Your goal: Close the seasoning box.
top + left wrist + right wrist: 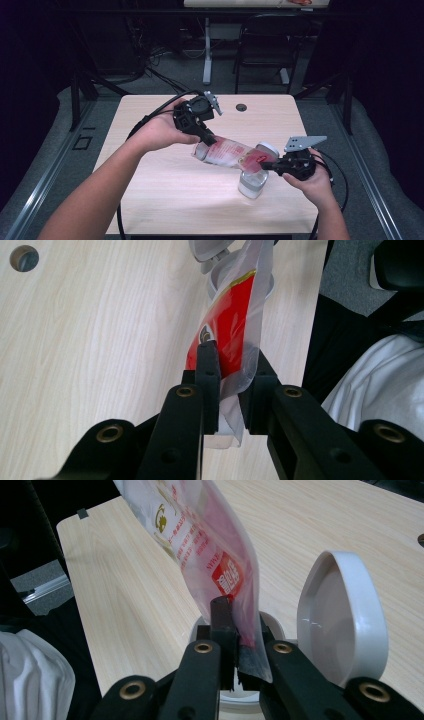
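A red and clear plastic pouch [230, 152] hangs tilted over the table, stretched between both grippers. My left gripper [210, 141] is shut on its upper left end; in the left gripper view the jaws [232, 360] pinch the pouch [225, 325] edge-on. My right gripper [265, 165] is shut on the lower right end, directly above a clear container [252, 182] whose white flip lid [268, 148] stands open. In the right gripper view the pouch [200, 535] rises from the shut jaws [240, 620], with the lid [340, 615] at the right and the container rim [272, 620] just behind.
The light wooden table [165, 190] has a round cable hole [241, 107] near its far edge. A black chair [265, 45] and a table leg stand on the floor beyond. Cables trail from both grippers.
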